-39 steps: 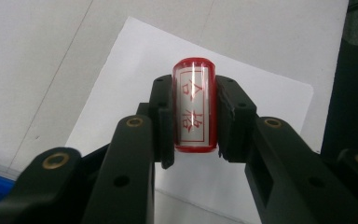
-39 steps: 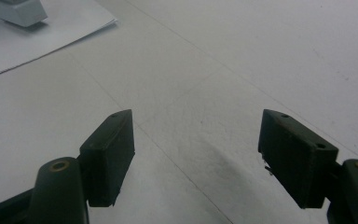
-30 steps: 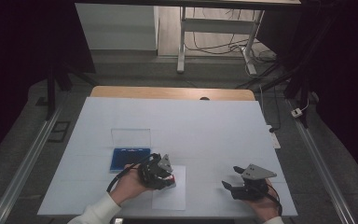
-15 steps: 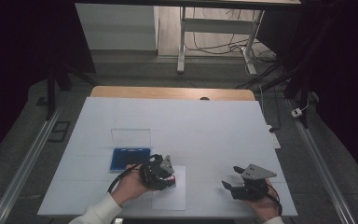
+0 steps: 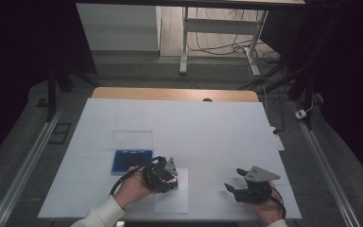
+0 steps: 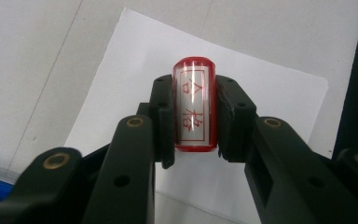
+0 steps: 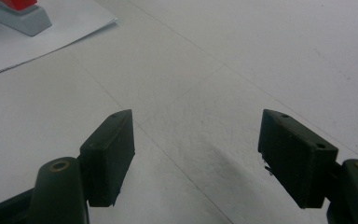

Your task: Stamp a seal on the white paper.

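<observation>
- Gripping a small red stamp [image 6: 194,105] across its flat sides, the left gripper [image 6: 193,122] pinches it firmly over a white paper sheet [image 6: 270,88].
- Stamp looks light, rigid, glossy, probably slippery; its mid-body is the safest place to hold.
- Right gripper [image 7: 196,156] hovers spread, holding nothing.
- Blue case [image 5: 132,161] lies farther back on the table [image 5: 208,127].

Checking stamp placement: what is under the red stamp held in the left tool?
A white paper sheet lies under the red stamp clamped in the left tool. The stamp's face and any print beneath are hidden.
</observation>
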### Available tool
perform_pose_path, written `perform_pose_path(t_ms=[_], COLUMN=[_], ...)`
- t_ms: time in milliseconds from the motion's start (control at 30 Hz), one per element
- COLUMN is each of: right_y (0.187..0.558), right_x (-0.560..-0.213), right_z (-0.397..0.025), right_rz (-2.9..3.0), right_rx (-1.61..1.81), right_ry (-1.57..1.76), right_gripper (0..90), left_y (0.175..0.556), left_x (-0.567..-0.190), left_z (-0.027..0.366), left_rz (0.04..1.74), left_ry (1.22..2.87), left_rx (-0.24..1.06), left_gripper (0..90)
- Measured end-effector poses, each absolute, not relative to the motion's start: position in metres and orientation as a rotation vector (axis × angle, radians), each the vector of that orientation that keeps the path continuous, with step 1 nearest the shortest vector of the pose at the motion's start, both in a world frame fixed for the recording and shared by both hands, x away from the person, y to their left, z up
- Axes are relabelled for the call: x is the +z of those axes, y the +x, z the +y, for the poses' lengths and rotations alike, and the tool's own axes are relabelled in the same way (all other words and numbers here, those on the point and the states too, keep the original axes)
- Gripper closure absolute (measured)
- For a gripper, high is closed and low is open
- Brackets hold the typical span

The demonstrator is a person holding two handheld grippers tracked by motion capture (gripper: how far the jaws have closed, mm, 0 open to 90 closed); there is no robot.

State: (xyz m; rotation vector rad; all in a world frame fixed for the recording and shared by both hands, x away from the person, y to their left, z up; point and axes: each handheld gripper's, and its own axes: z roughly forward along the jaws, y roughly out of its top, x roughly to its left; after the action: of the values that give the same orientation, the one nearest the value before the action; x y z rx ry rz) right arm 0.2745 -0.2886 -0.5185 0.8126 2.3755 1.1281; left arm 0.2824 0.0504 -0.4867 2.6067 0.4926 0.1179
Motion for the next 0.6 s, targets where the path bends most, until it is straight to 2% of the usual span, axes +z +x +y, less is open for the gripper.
perform_pose_path(t_ms=[600], right_y=[0.274], right_x=[-0.518], right_z=[-0.2873], right_rz=[2.376], right_rx=[1.131], right_ry=[0.813], right_gripper=[26.5], left_y=[0.2812], left_x=[-0.4883], left_z=[0.0433], left_rz=[0.511], left_ry=[2.657], left_rx=[0.135], left_gripper=[71.0])
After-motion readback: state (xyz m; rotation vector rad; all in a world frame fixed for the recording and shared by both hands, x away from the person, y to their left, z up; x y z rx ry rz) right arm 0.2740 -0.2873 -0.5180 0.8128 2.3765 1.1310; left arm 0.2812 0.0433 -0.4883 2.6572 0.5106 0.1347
